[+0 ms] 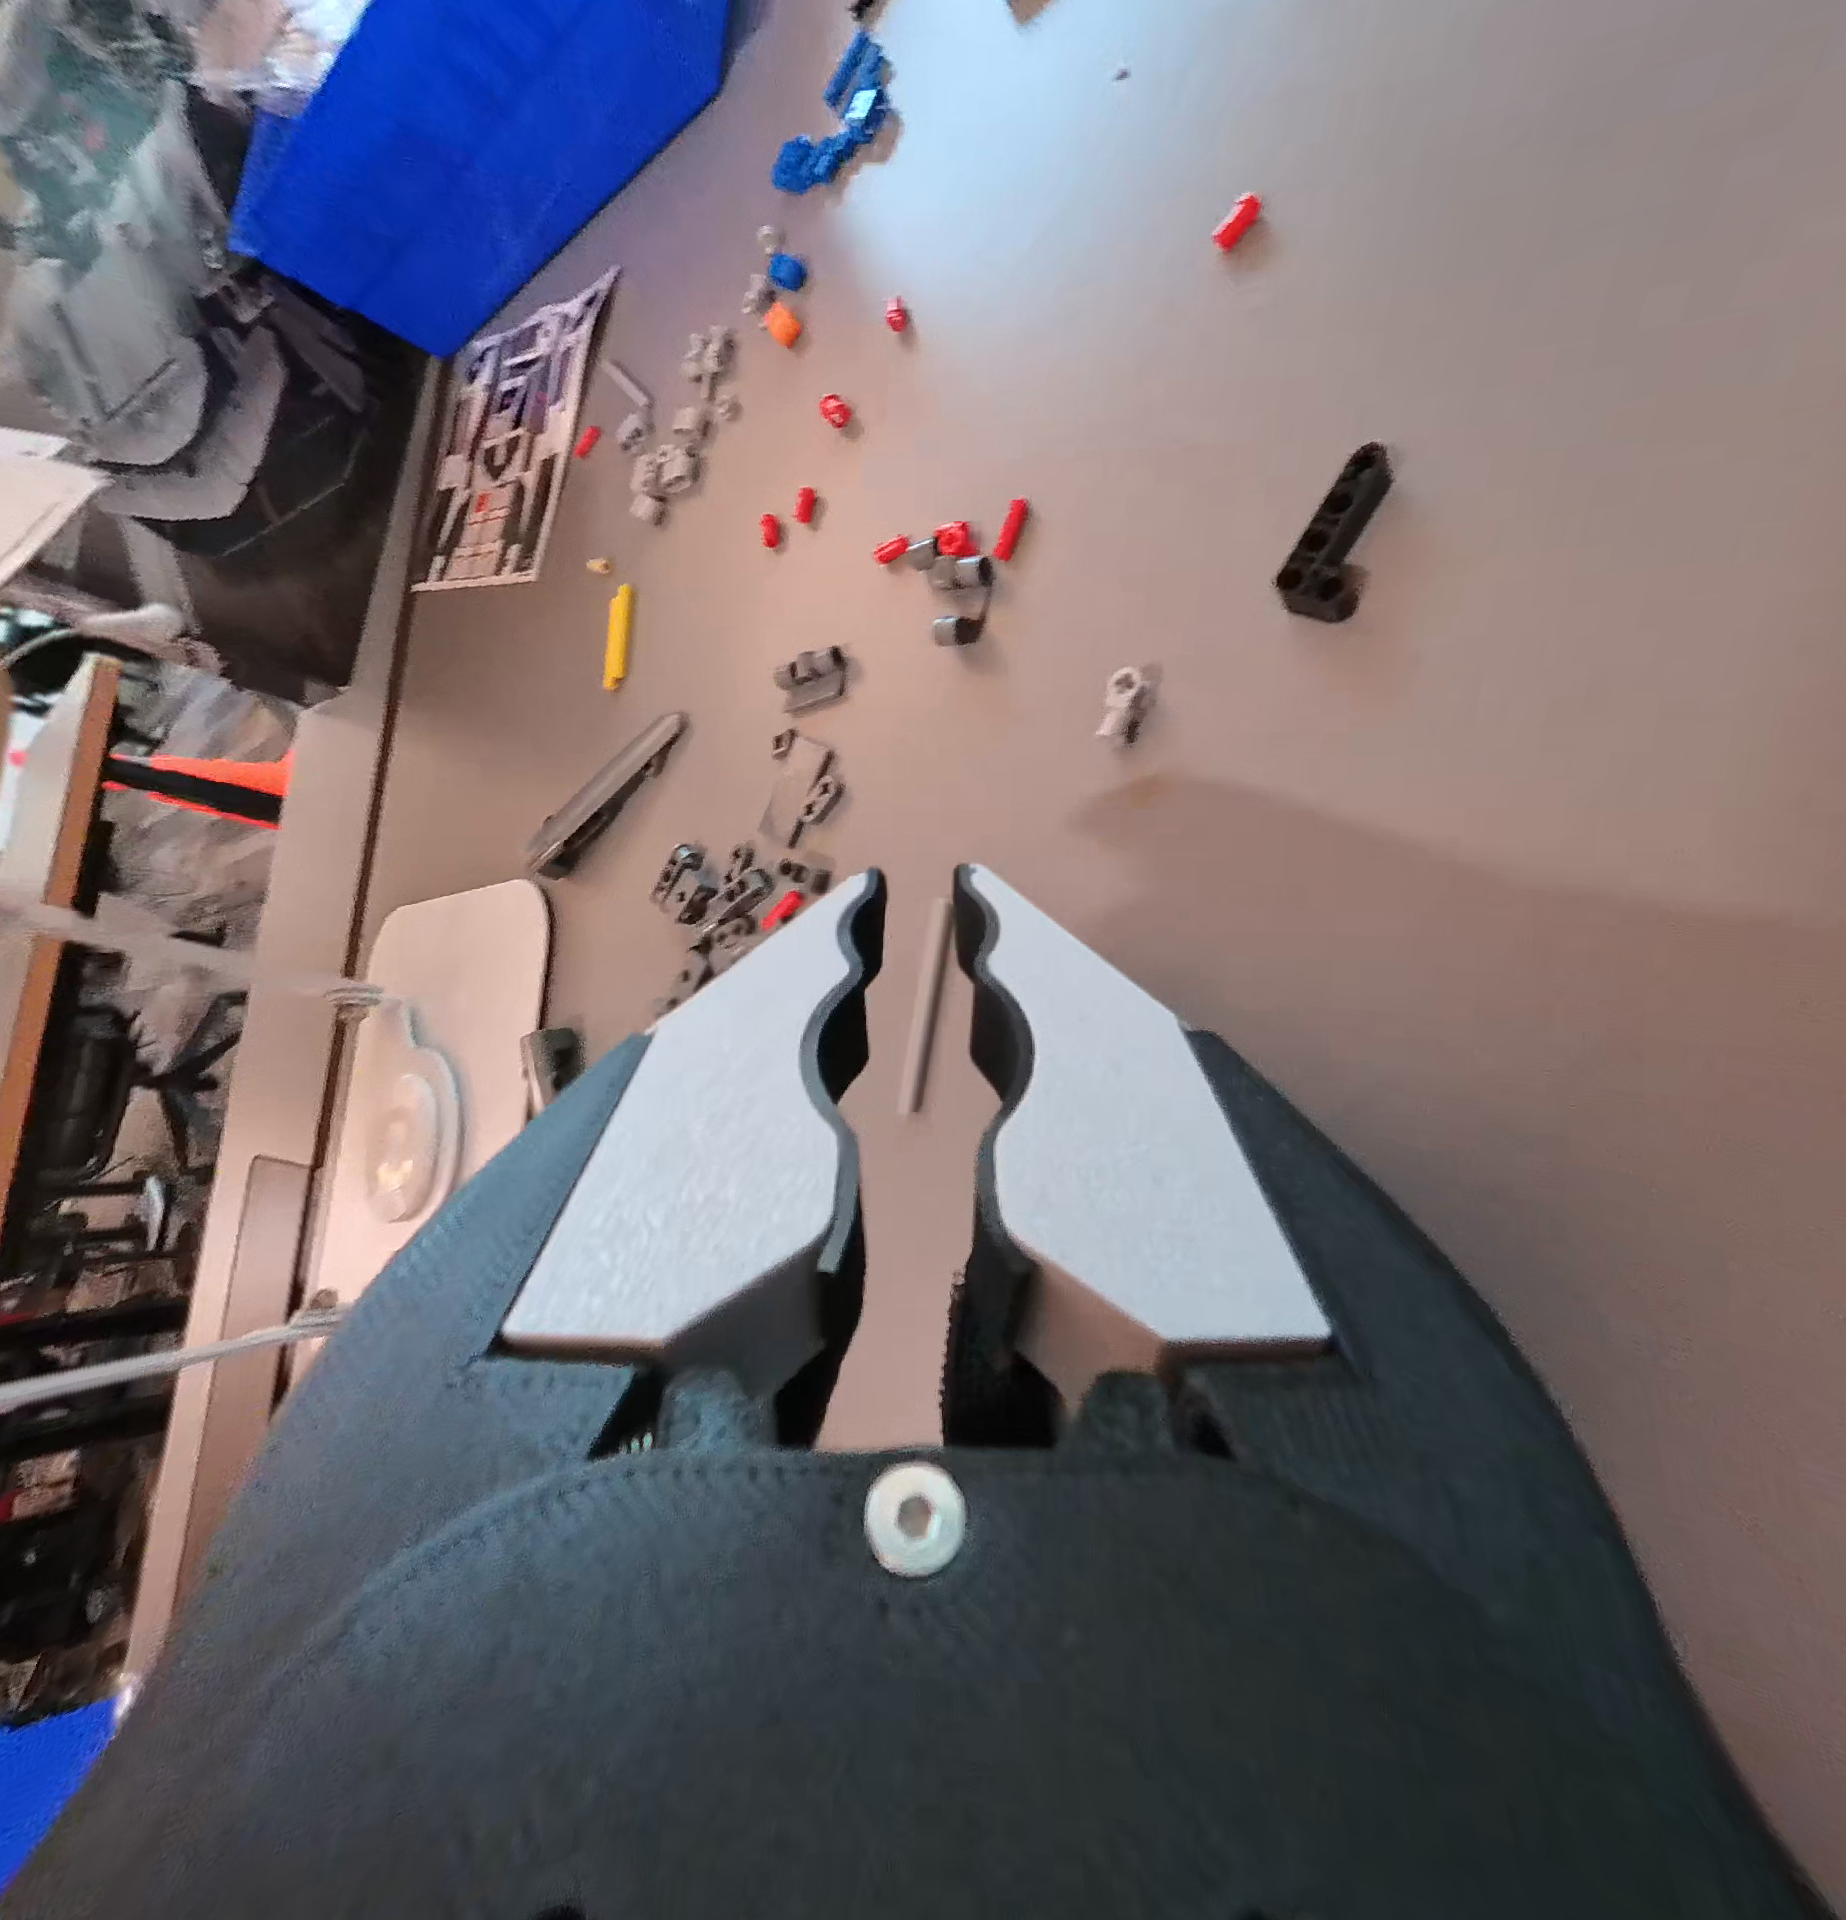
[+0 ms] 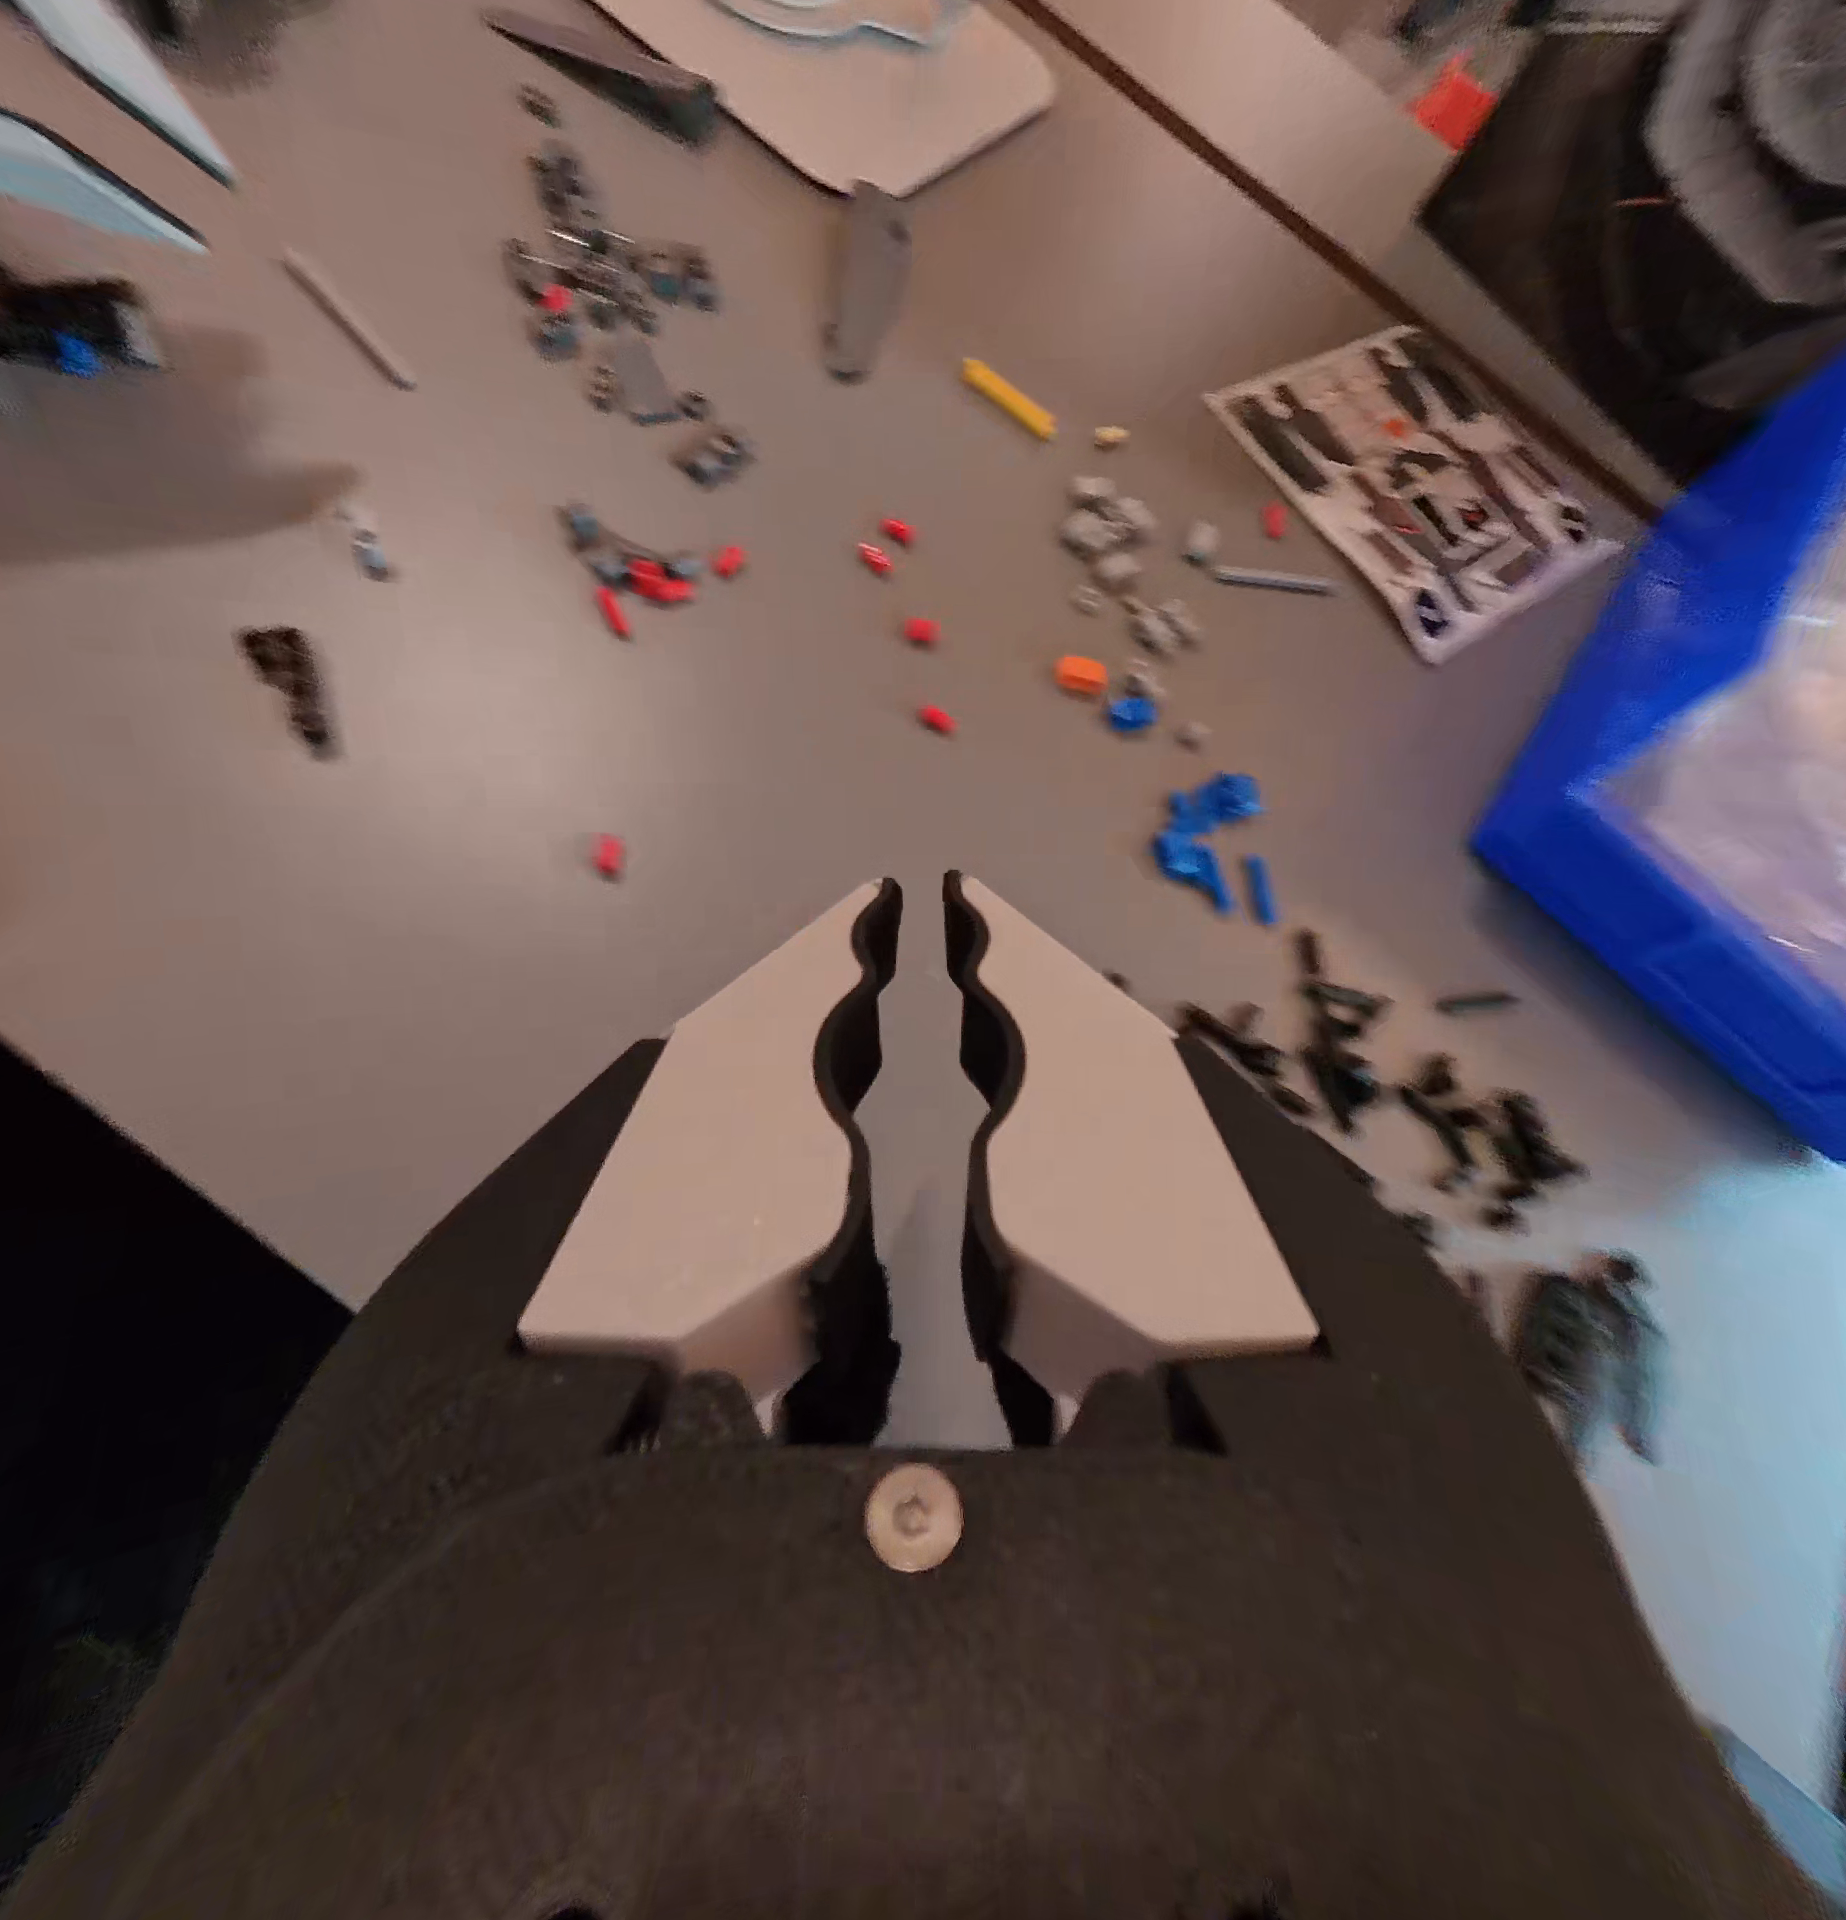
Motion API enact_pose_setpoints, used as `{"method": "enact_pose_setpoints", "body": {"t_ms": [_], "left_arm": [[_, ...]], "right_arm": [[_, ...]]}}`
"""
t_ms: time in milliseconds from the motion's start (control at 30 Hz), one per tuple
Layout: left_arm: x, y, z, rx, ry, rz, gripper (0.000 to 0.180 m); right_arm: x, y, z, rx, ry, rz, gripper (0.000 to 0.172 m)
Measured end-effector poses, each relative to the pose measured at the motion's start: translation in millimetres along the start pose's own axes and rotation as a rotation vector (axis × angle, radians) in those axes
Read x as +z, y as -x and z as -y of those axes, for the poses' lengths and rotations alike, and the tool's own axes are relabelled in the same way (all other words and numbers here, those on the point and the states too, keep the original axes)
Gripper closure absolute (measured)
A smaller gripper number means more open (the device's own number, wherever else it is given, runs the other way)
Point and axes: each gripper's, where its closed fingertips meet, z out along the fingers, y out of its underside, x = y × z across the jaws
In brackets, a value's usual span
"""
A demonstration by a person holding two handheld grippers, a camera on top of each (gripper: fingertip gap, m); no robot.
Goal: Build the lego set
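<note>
Between the fingers of the left gripper (image 1: pixel 919 883) a thin grey rod (image 1: pixel 927 1003) lies flat on the tabletop (image 1: pixel 1521 935); the fingers stand apart with a gap on each side of the rod, neither pad pressing it, nothing gripped. Just left of the left fingertip sits a heap of dark grey pieces (image 1: pixel 721 899) with 1 small red piece among them. Ahead and to the left lies a long grey part (image 1: pixel 607 795), then a yellow rod (image 1: pixel 618 636). Farther ahead are scattered red pegs (image 1: pixel 1012 530) and light grey pieces (image 1: pixel 680 436); ahead to the right lies a black beam with holes (image 1: pixel 1334 535). Beyond these, left of centre, lies a printed sheet (image 1: pixel 514 457), with a blue bin (image 1: pixel 483 156) farthest off.

At the right gripper (image 2: pixel 922 885) the fingers stand slightly apart over bare tabletop, holding nothing. Nearest ahead to the left is 1 red peg (image 2: pixel 608 855); to the right lie blue pieces (image 2: pixel 1205 842), and close beside the right finger a spread of black pieces (image 2: pixel 1418 1091), blurred. Far left, the left gripper's pale fingers show at the frame edge.
</note>
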Motion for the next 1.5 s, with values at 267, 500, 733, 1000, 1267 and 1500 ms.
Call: {"method": "enact_pose_setpoints", "body": {"t_ms": [267,500,733,1000,1267,1500], "left_arm": [[-2,23,-12,-0.011,0.004,0.086,0.171],[3,25,-15,0.013,0.01,0.099,0.172],[6,29,-20,0.009,0.003,0.107,0.173],[14,30,-22,0.009,0.0,0.137,0.173],[17,28,-24,0.005,-0.003,0.128,0.174],[17,29,-25,0.004,-0.004,0.126,0.174]], "right_arm": [[-34,-98,-42,-0.036,0.109,-0.164,0.171],[-4,-136,-78,-0.082,0.281,-0.123,0.168],[5,-165,-87,-0.077,0.302,-0.113,0.171],[16,-184,-84,-0.009,0.259,-0.085,0.162],[28,-179,-82,-0.002,0.269,0.01,0.165],[27,-180,-80,0.09,0.249,0.035,0.168]]}}
